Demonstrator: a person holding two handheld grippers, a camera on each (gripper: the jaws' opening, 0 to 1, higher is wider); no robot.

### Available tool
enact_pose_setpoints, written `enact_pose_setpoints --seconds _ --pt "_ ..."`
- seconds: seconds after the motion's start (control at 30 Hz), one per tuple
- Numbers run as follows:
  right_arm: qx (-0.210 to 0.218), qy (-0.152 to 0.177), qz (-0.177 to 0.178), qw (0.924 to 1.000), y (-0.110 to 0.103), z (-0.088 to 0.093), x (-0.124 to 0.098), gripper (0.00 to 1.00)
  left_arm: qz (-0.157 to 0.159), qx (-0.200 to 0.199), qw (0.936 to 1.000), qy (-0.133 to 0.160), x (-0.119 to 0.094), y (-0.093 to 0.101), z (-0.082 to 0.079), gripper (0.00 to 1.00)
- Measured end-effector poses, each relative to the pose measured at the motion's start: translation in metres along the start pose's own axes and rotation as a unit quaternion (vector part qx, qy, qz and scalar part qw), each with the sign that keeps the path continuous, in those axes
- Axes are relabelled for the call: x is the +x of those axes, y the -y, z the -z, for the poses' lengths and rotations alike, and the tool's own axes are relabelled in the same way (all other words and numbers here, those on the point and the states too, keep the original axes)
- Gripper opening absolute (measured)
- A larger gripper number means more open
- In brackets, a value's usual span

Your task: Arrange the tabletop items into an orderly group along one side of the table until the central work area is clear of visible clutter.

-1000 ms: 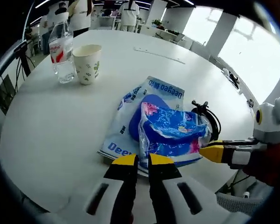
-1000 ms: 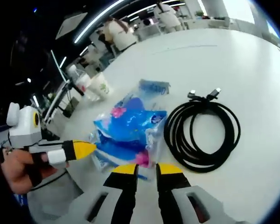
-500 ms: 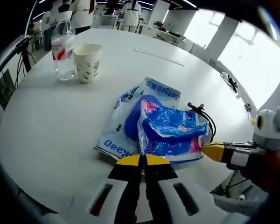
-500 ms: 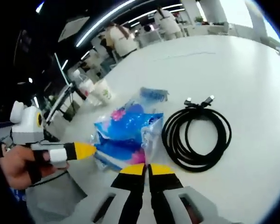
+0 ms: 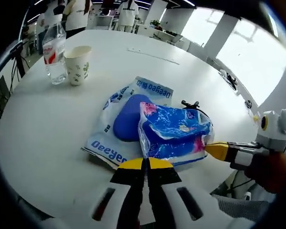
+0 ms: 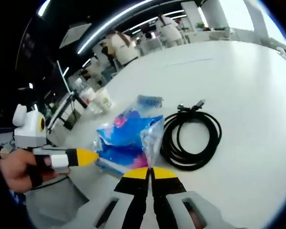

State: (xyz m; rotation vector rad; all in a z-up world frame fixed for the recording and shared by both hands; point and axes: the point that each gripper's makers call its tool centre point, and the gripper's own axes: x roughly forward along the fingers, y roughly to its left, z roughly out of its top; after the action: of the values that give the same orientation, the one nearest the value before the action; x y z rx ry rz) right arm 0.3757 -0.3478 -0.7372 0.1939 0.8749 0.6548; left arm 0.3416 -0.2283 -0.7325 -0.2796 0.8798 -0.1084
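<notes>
Packet (image 5: pixel 174 134) lay near the tabletop (image 5: pixel 47 124) edge, both grippers low at its ends: left gripper (image 5: pixel 145 164) and right gripper (image 6: pixel 150 172) each pinched tight on its plastic, beside the cable (image 6: pixel 190 138).

Bright open office: white pillars (image 5: pixel 222 34), big windows (image 5: pixel 257 57), ceiling light strips (image 6: pixel 115 19), distant desks.

Blue-and-pink printed plastic bag (image 5: pixel 174 133), black coiled cable (image 6: pixel 190 136), white table (image 5: pixel 47 124).

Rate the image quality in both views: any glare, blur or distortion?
Left gripper view: windows blow out at upper right, the blue bag stays sharp, the table edge bows from fisheye. Right gripper view: bright ceiling strips, people behind soft, the black cable crisp.
</notes>
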Motion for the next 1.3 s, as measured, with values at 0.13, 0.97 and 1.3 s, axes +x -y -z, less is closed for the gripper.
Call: enact_pose_setpoints --seconds 0.13,0.97,1.3 --pt "0.005 0.001 0.005 1.0 0.006 0.0 0.001 0.0 0.005 0.019 0.9997 -0.013 0.001 0.007 0.01 0.0" --pt "0.022 0.016 -0.007 0.9996 0.017 -0.001 -0.008 0.0 0.009 0.08 0.9964 -0.025 0.003 0.024 0.006 0.0" --pt "0.028 0.024 -0.013 0.9992 0.026 -0.008 -0.013 0.0 0.006 0.077 0.9968 -0.02 0.011 0.03 -0.006 0.0"
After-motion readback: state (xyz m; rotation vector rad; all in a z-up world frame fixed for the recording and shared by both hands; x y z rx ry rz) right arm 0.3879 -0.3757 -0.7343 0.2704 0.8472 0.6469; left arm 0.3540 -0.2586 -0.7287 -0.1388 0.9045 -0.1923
